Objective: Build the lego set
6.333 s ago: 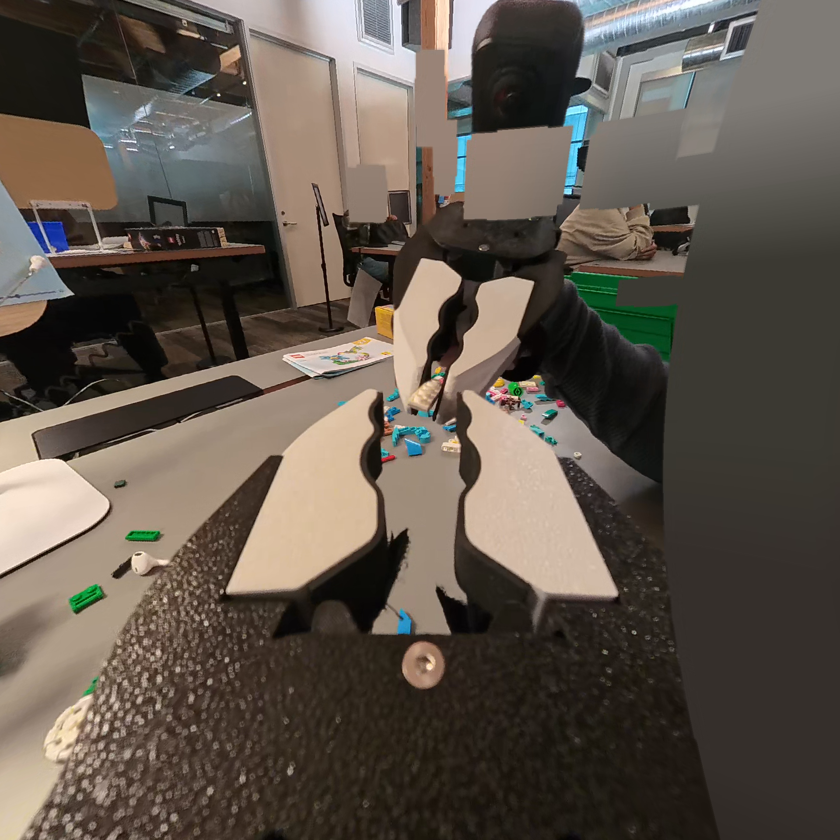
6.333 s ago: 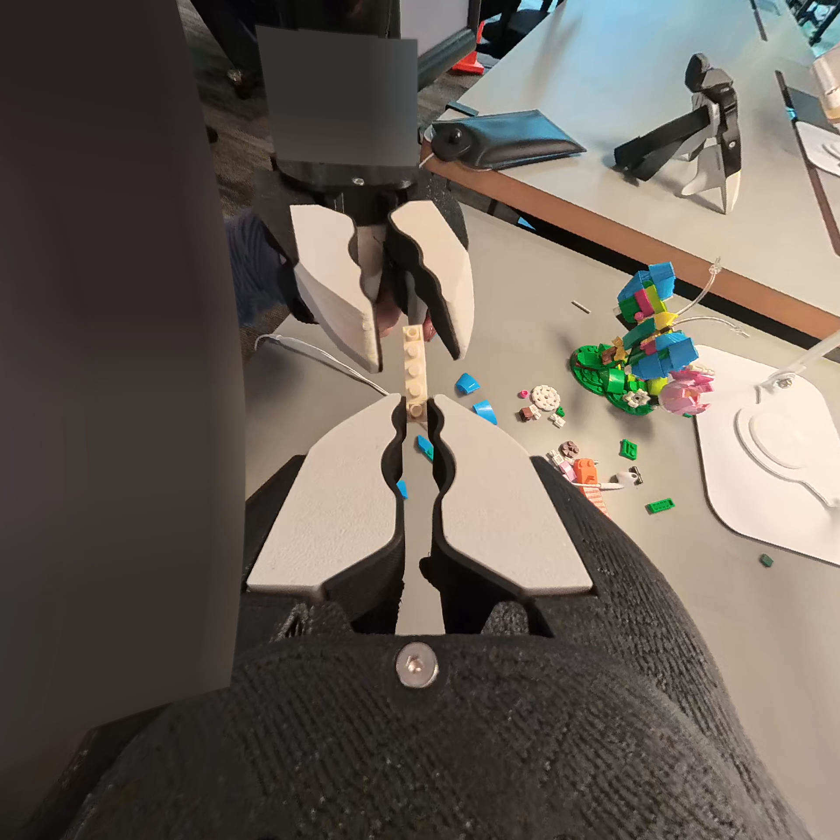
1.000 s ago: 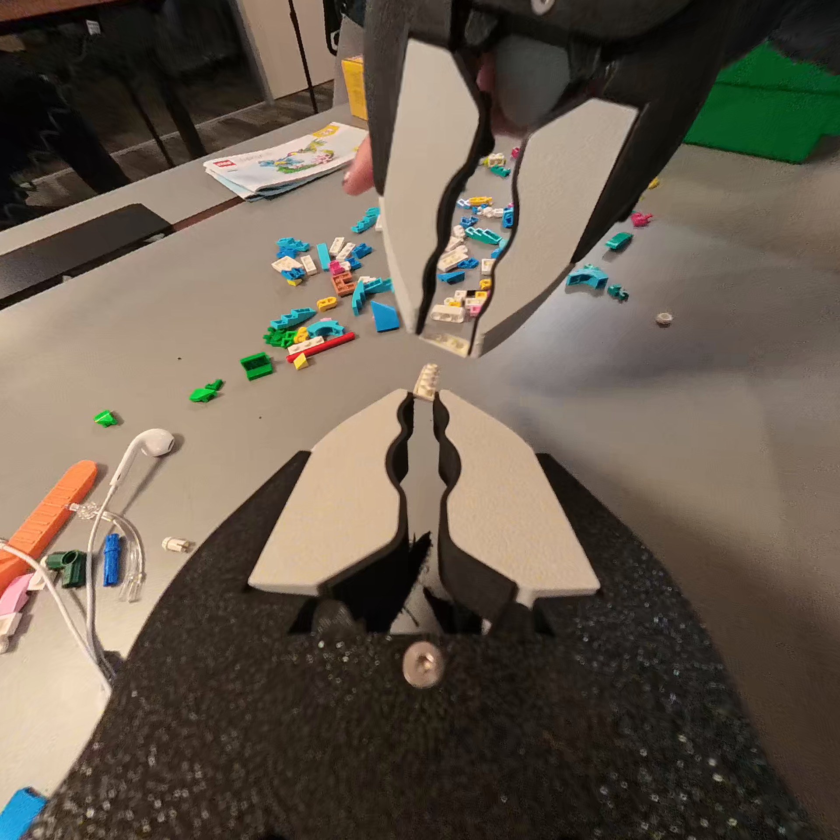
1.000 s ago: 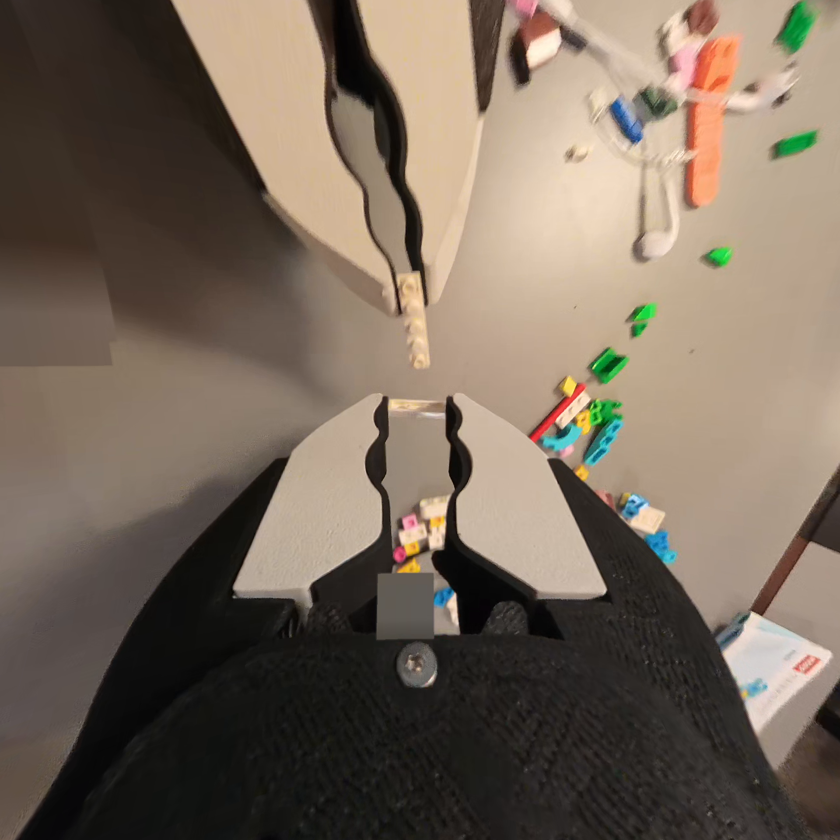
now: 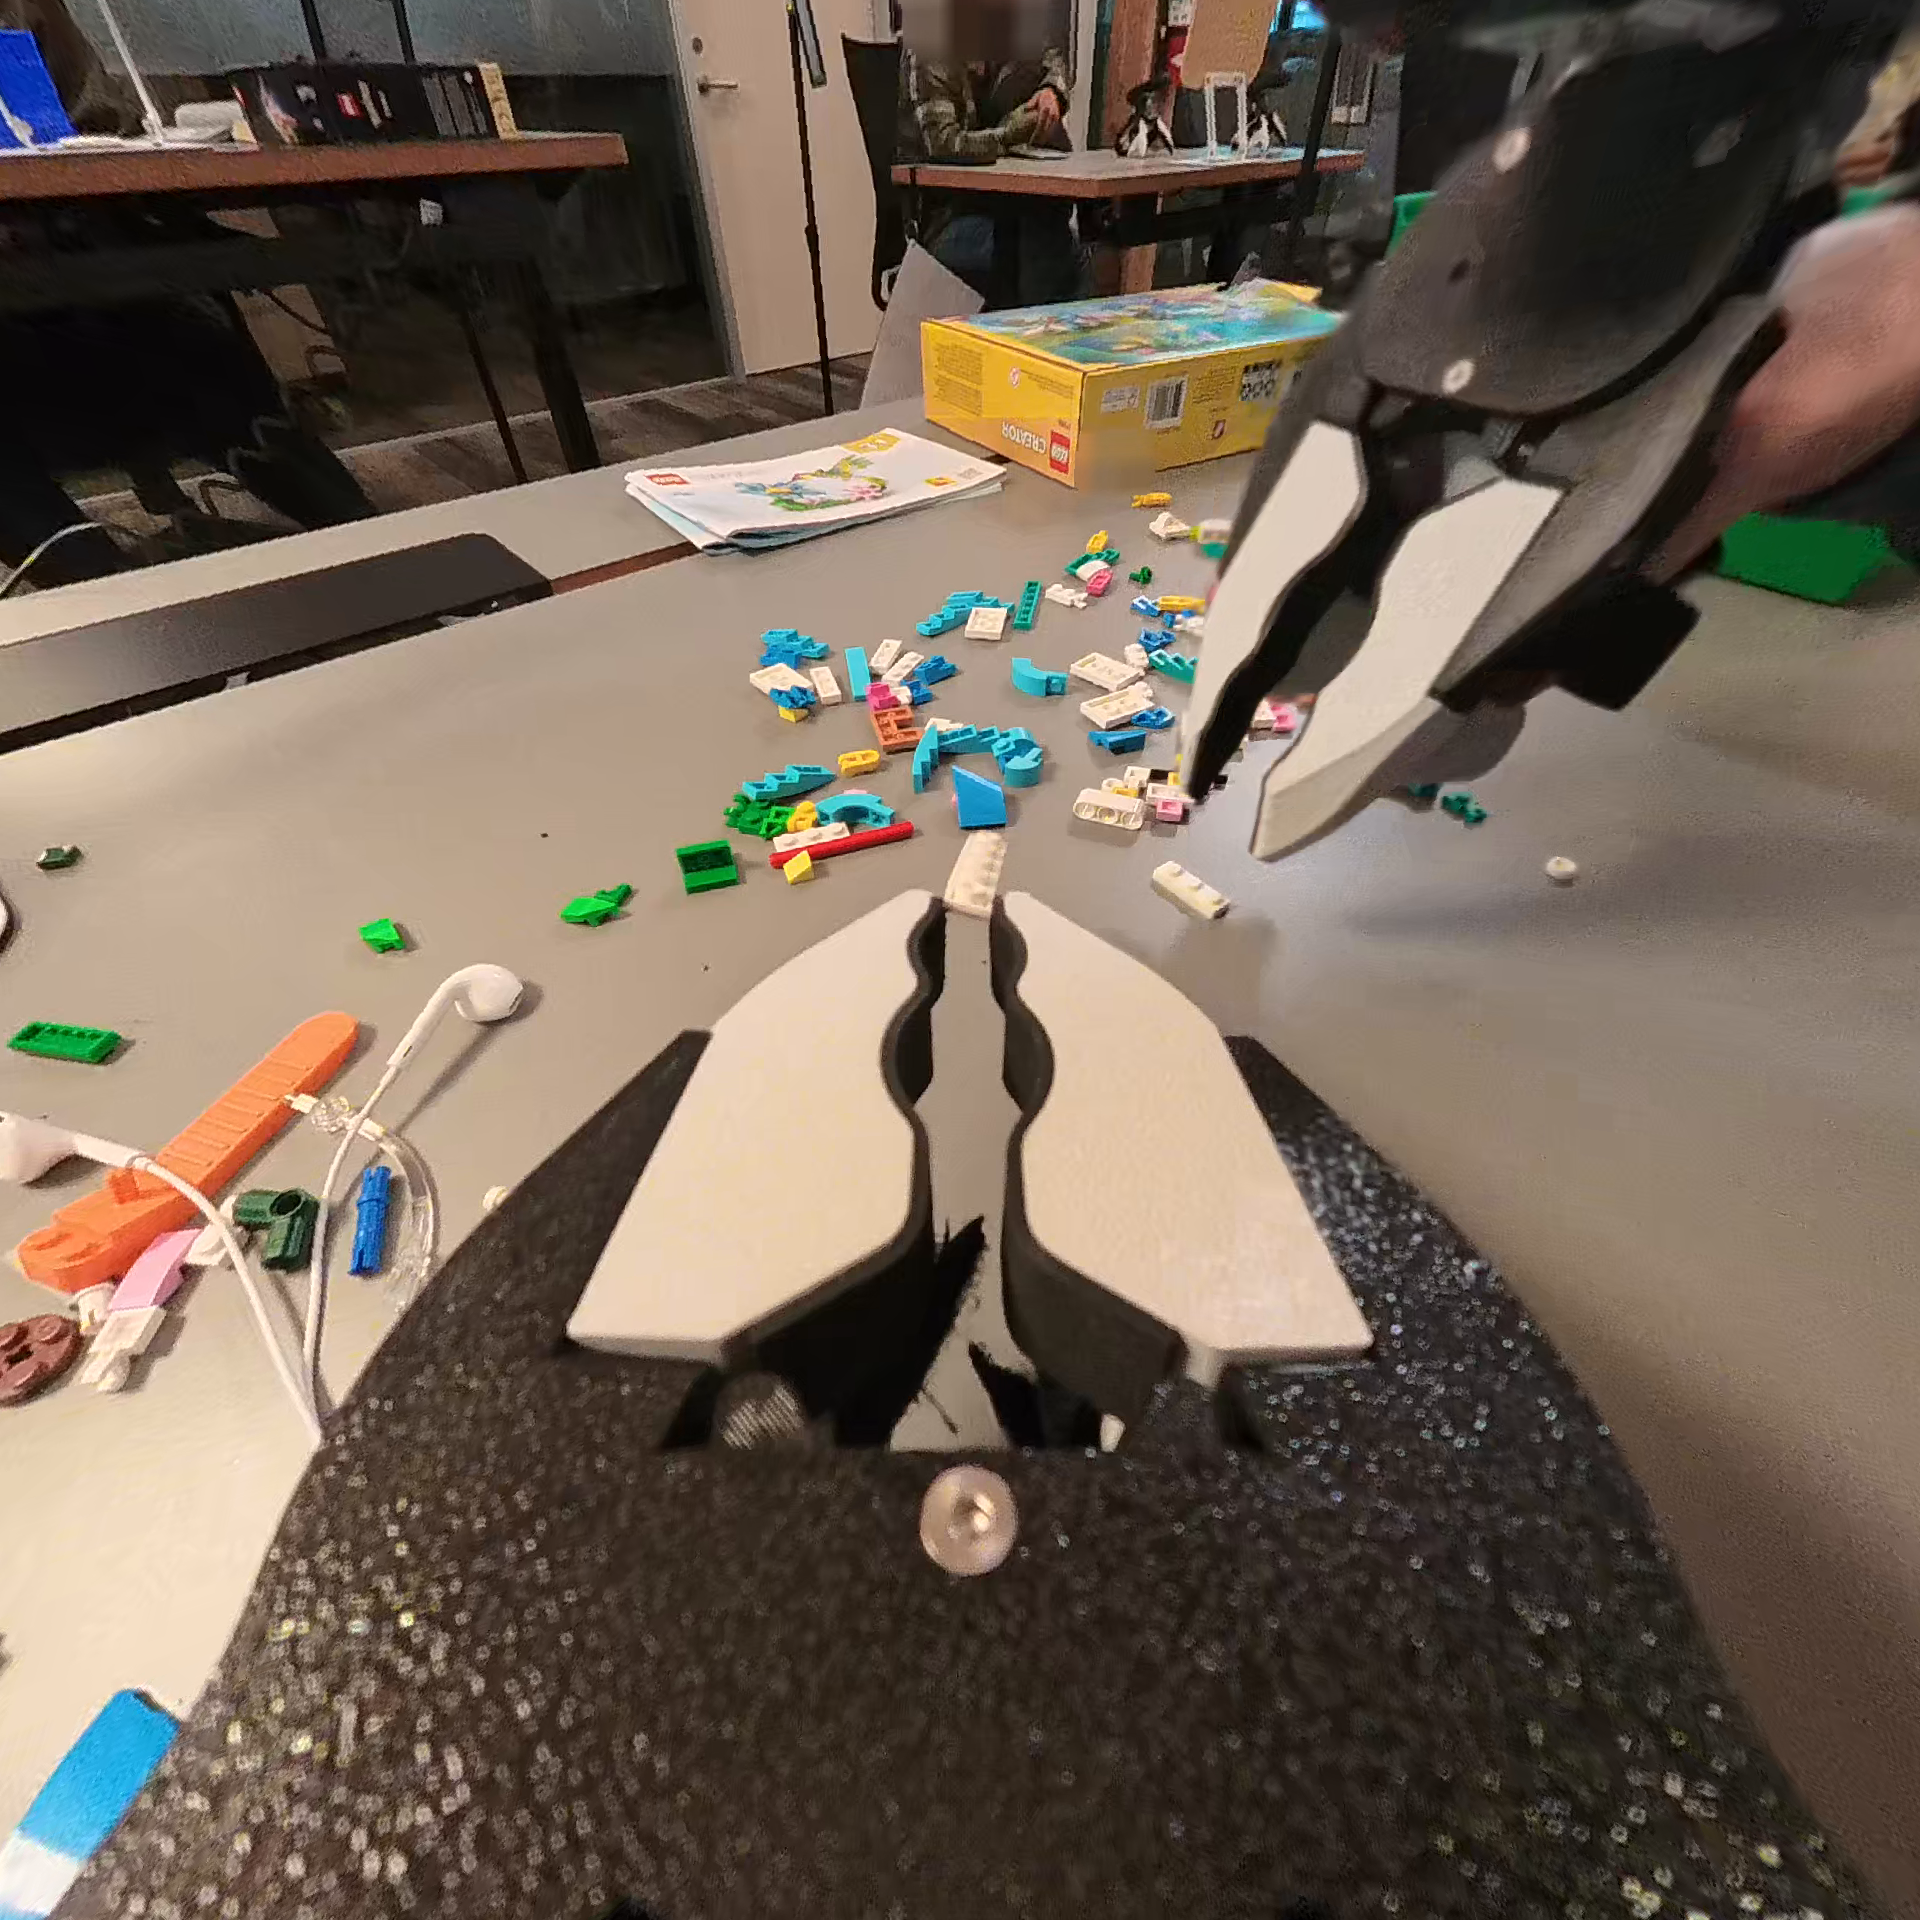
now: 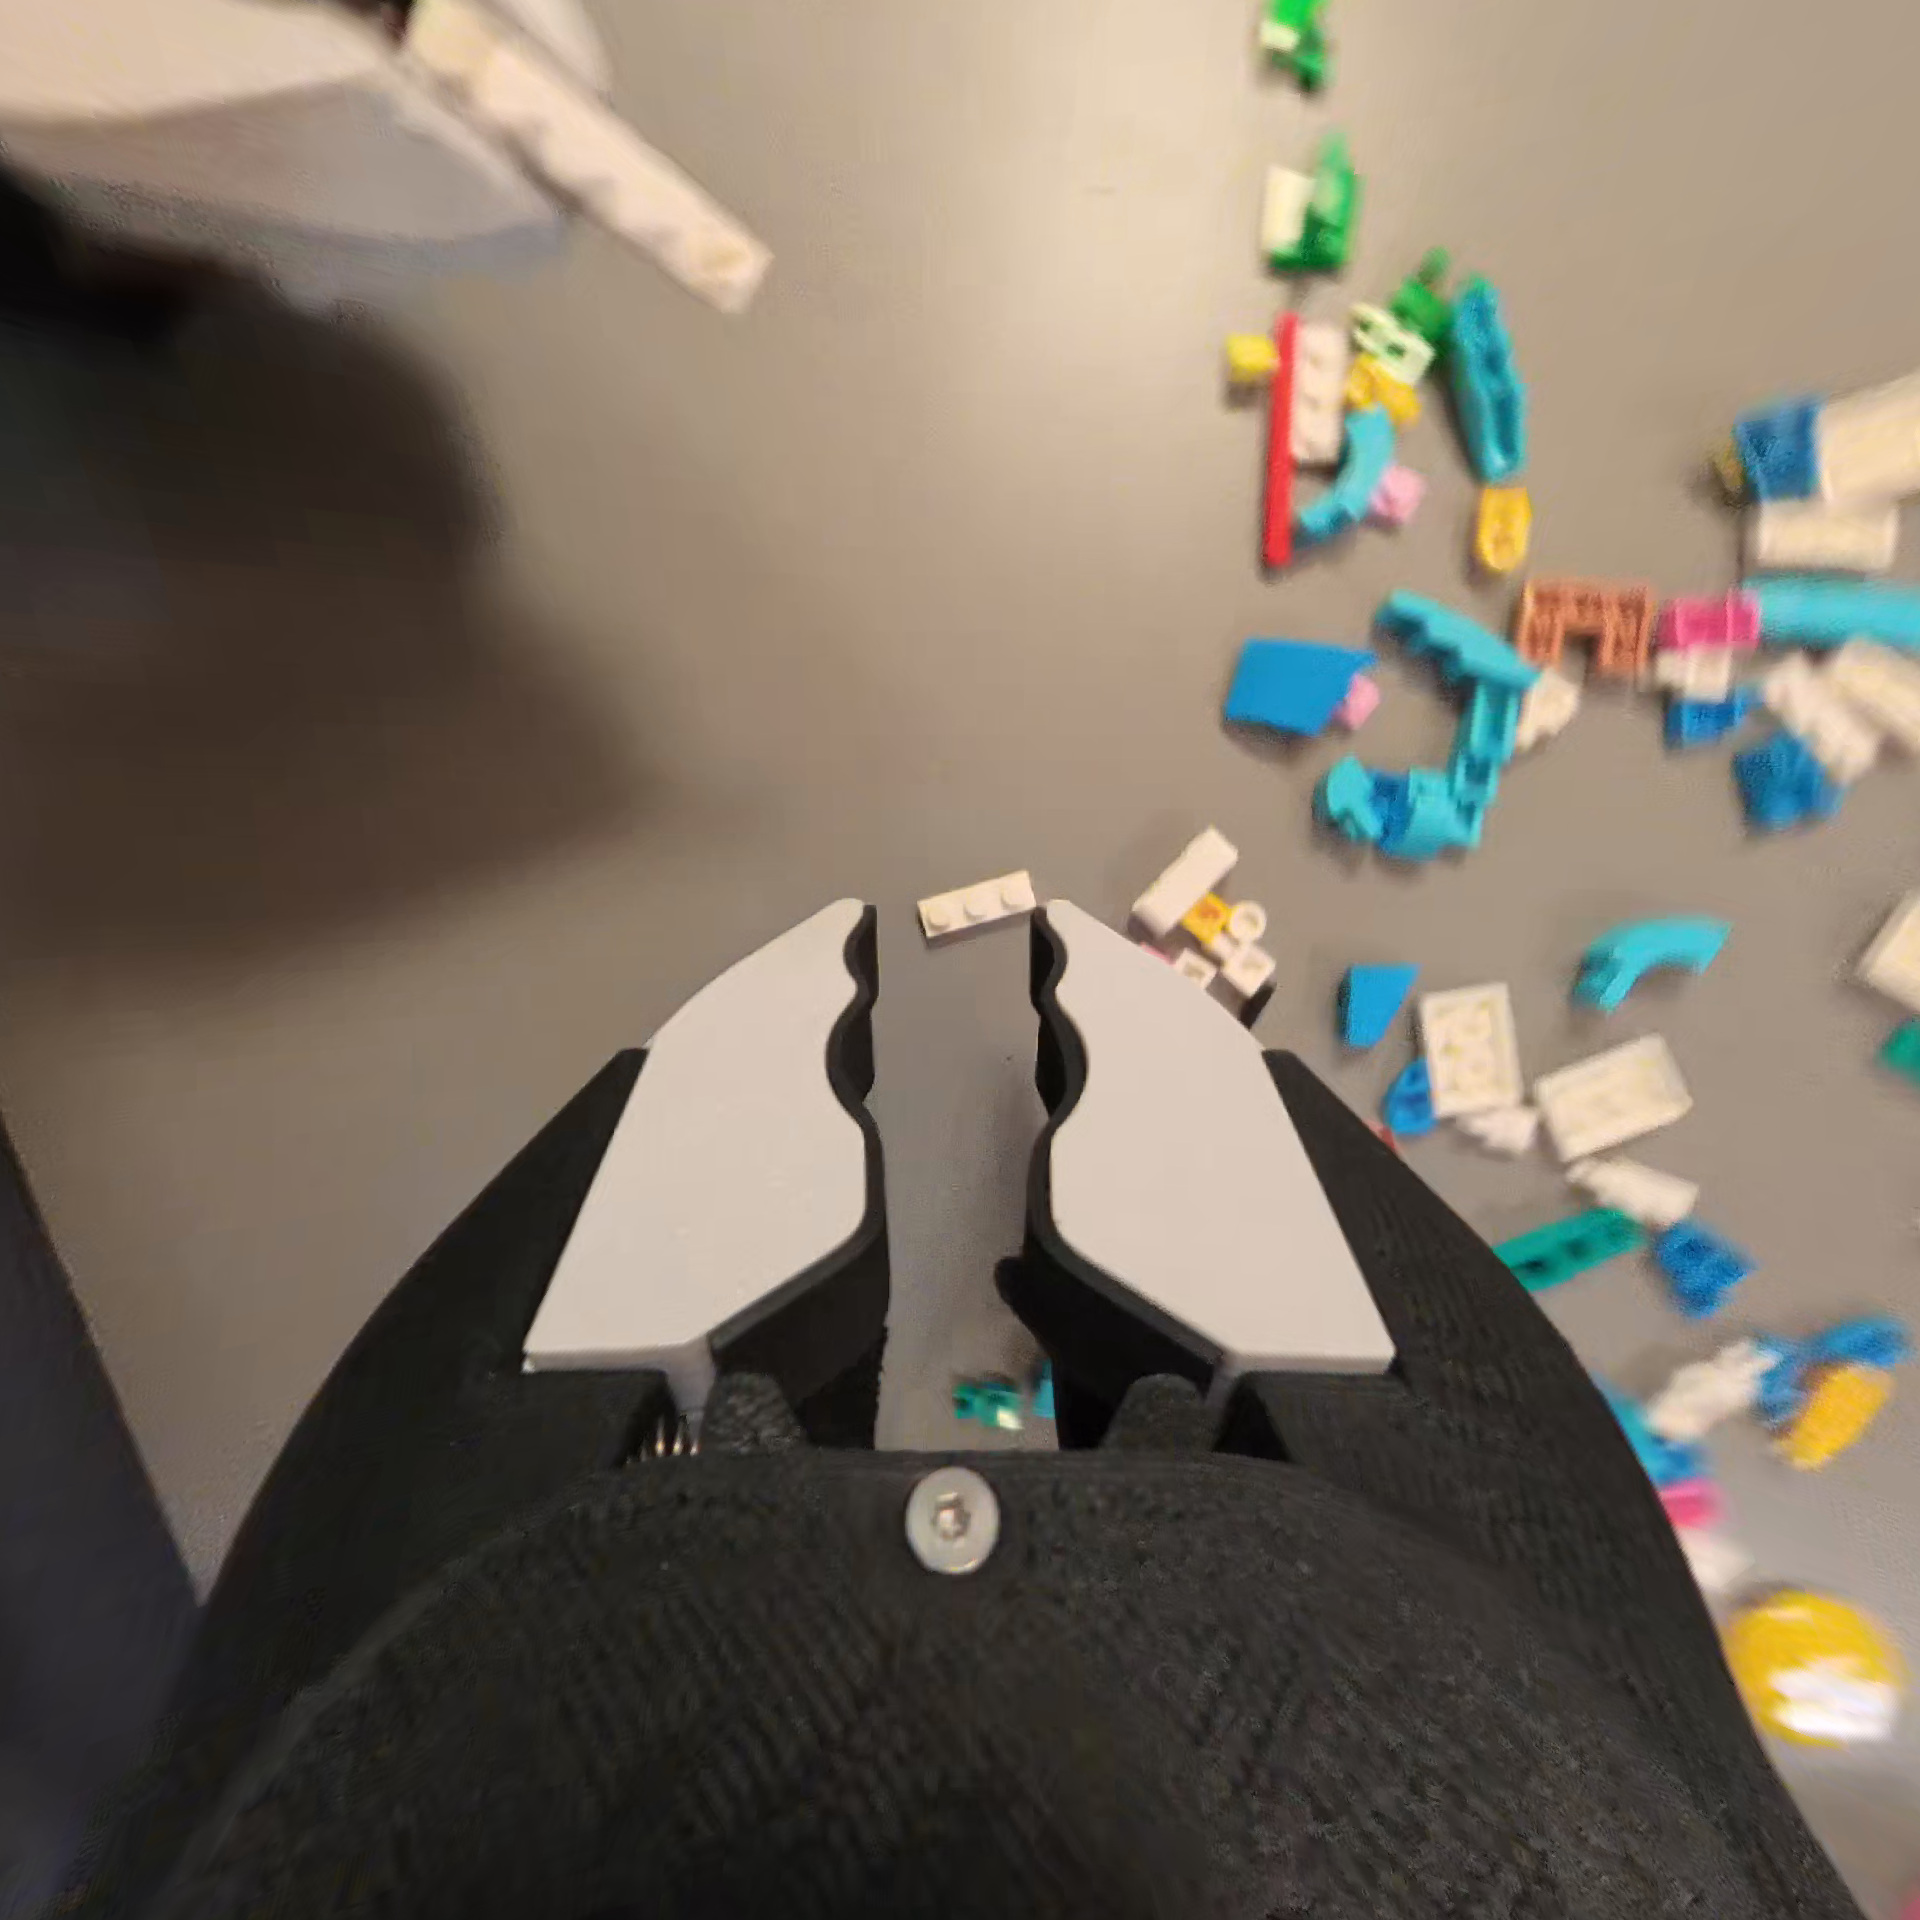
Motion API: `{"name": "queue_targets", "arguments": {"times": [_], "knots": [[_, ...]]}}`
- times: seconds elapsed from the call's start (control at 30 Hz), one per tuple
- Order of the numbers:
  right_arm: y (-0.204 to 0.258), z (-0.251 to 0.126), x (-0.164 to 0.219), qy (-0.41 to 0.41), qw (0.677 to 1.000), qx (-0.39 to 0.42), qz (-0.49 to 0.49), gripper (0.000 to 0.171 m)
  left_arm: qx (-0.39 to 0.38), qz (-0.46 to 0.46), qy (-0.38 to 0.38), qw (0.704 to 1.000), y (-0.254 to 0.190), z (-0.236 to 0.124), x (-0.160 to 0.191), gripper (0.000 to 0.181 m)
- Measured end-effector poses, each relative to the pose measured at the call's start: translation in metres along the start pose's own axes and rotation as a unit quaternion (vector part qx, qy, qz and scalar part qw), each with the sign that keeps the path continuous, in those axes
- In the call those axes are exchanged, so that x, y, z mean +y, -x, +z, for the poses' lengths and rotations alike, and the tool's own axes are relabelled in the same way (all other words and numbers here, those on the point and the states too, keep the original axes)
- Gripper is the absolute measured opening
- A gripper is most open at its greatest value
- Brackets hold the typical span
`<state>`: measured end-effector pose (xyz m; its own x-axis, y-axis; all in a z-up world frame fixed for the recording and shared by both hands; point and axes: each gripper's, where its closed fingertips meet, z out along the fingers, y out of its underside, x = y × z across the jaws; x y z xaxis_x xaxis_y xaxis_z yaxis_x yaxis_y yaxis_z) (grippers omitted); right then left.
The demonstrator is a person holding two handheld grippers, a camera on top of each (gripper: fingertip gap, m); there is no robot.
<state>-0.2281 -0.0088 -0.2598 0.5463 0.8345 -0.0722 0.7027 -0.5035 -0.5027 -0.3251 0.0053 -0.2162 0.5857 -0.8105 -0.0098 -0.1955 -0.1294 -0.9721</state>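
Now the white strip is held in one claw while the other hangs empty over a loose plate.

Pinched at the very tips of the left gripper (image 5: 971, 914), the long white plate (image 5: 975, 875) juts out at frame centre; so shallow a hold could let it pivot or drop. At lower centre of the right wrist view, the right gripper (image 6: 954, 914) hangs parted and empty over a small white plate (image 6: 977, 906) on the grey table (image 6: 727, 644); closing askew could flick it into the scattered bricks (image 6: 1455, 727) at right.
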Motion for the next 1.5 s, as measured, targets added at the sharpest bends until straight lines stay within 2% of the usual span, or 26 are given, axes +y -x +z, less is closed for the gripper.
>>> {"name": "queue_targets", "arguments": {"times": [0.03,0.13,0.3,0.53,0.7,0.83,1.0,1.13,1.33,1.5], "knots": [[0.001,0.001,0.004,-0.017,0.999,-0.002,0.048,0.027,0.001,0.001,0.0,1.0,0.0,0.0,0.0,0.008],[0.002,0.005,0.013,-0.047,0.991,0.011,0.125,0.029,0.005,0.007,0.0,1.0,-0.003,0.001,0.0,0.008],[0.0,0.015,0.017,-0.046,0.986,0.035,0.153,0.03,0.008,0.013,0.0,1.0,-0.004,0.001,0.0,0.008],[0.0,0.028,-0.001,-0.034,0.997,0.039,0.063,0.027,0.012,0.014,0.0,1.0,-0.005,0.001,0.0,0.008],[-0.002,0.026,0.004,-0.024,0.993,0.078,0.08,0.025,0.014,0.011,-0.006,1.0,-0.005,0.0,-0.001,0.008],[0.0,0.028,0.002,-0.016,0.994,0.079,0.069,0.006,0.016,0.011,-0.008,1.0,-0.005,0.0,-0.002,0.008],[0.0,0.026,-0.005,-0.008,0.998,0.061,0.01,0.006,0.02,0.004,-0.016,1.0,-0.004,-0.002,-0.004,0.008],[0.0,0.004,-0.039,-0.054,0.994,0.061,-0.076,0.006,0.021,-0.017,-0.044,0.999,0.001,-0.01,-0.014,0.008],[0.025,-0.048,-0.111,-0.145,0.96,0.022,-0.24,0.006,0.033,-0.083,-0.111,0.99,0.015,-0.039,-0.046,0.008],[0.062,-0.072,-0.147,-0.162,0.925,-0.053,-0.338,0.006,0.06,-0.113,-0.164,0.978,0.018,-0.067,-0.071,0.008]]}}
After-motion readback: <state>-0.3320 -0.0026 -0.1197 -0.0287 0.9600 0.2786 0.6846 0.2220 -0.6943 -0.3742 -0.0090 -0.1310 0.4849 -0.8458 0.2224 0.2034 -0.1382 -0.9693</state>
